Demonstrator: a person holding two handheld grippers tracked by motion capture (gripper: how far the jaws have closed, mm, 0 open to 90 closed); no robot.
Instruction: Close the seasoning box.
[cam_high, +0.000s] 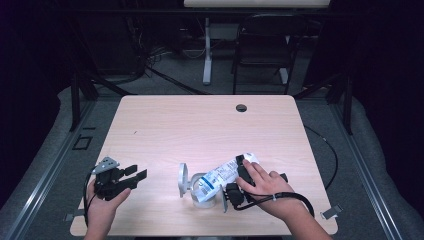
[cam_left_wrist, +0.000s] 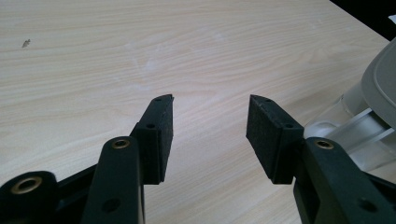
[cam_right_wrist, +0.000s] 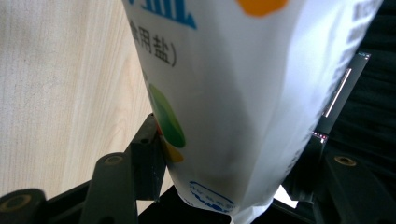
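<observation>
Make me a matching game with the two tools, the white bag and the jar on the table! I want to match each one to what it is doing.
Things:
1. left tool
2. right tool
3. white bag
4. jar

States:
A. tipped with one end over the jar
B. open, holding nothing
C. standing on the table with its lid flipped open
D. shut on the white bag

Pairs: 1-B, 2-D, 3-A, 4-C
</observation>
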